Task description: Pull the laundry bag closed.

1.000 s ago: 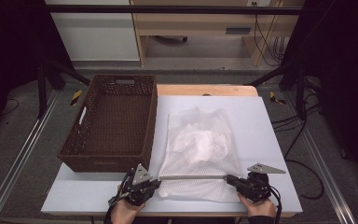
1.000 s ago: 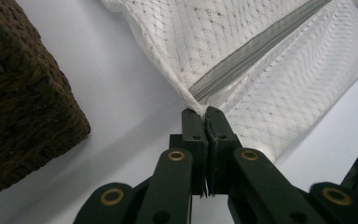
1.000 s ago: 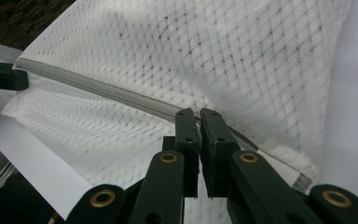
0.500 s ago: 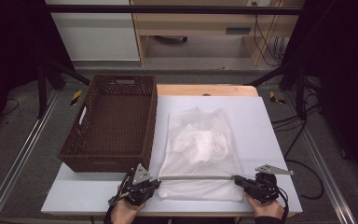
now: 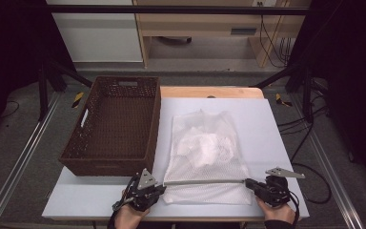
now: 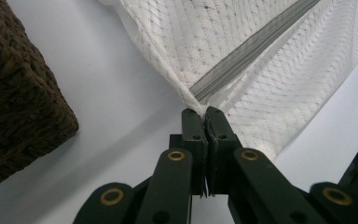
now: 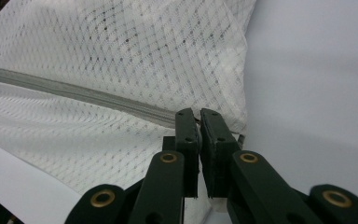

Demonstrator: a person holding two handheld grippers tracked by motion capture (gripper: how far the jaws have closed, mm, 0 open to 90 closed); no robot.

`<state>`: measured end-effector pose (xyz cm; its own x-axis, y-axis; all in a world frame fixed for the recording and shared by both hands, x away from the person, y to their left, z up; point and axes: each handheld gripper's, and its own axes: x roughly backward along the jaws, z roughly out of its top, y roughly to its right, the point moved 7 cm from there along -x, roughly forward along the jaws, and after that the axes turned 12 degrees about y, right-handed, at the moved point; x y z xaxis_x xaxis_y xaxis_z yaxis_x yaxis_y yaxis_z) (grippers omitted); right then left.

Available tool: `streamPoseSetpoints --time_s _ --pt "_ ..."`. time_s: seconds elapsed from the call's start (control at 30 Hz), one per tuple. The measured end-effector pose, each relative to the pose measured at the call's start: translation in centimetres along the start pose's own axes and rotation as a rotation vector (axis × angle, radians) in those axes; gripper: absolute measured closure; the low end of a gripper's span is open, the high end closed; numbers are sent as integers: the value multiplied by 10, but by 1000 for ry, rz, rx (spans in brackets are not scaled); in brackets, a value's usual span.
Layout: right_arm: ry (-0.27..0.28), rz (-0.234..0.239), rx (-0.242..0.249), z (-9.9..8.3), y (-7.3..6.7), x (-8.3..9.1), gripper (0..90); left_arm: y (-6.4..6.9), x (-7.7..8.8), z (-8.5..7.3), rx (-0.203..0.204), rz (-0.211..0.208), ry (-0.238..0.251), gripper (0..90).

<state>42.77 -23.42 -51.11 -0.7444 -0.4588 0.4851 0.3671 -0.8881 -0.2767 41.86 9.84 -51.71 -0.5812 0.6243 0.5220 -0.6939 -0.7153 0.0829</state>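
1. White mesh laundry bag (image 5: pixel 205 157) lying flat on the white counter (image 5: pixel 276 133), just right of the brown wicker basket (image 5: pixel 114 129), near the counter's near edge.
2. Woven in a fine diamond net, half see-through; crumpled white cloth (image 5: pixel 205 145) visible inside, bunched around the middle.
3. Grey zipper (image 5: pixel 205 181) running left to right across the bag's near part, pulled into a straight taut line between the two grippers; seen close in the left gripper view (image 6: pixel 256 46) and in the right gripper view (image 7: pixel 74 93).
4. Mesh below the zipper spread toward the near edge of the counter, lightly wrinkled.
5. Left hand-held gripper (image 5: pixel 158 187) low over the counter at the near left, just off the basket's near right corner, pointing right toward the bag; in its own view (image 6: pixel 206 114) clenched on the bag's left corner, right where the zipper ends.
6. Right hand-held gripper (image 5: pixel 249 183) at the near right, pointing left; in its own view (image 7: pixel 199 116) clenched on the right end of the zipper line, mesh bunched around the tips. Whether on the slider itself or on fabric, cannot tell.
7. Left hand (image 5: pixel 131 214) and right hand (image 5: pixel 274 210) coming in from the near edge, wrapped around the gripper bodies, well apart, at about the same height.
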Motion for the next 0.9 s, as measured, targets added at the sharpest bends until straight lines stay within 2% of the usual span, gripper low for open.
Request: streamPoseSetpoints --time_s 0.17,0.43,0.53,0.63,0.73,0.83,0.9 --pt "11 -11 51 4 -7 -1 852 1 -1 0 -2 -1 3 867" --pt "1 32 84 3 -20 -5 761 1 0 0 8 -7 10 850" --pt "18 67 79 6 -25 -3 741 1 1 1 10 -9 18 835" --pt "59 72 96 12 -27 2 726 0 2 3 24 -10 29 794" --pt "84 30 113 15 -20 6 703 -2 2 4 38 -4 36 782" --pt "63 -70 128 7 0 2 651 -3 2 4 56 11 34 801" --pt "42 -93 117 1 9 -2 638 -4 0 3 55 22 24 824"
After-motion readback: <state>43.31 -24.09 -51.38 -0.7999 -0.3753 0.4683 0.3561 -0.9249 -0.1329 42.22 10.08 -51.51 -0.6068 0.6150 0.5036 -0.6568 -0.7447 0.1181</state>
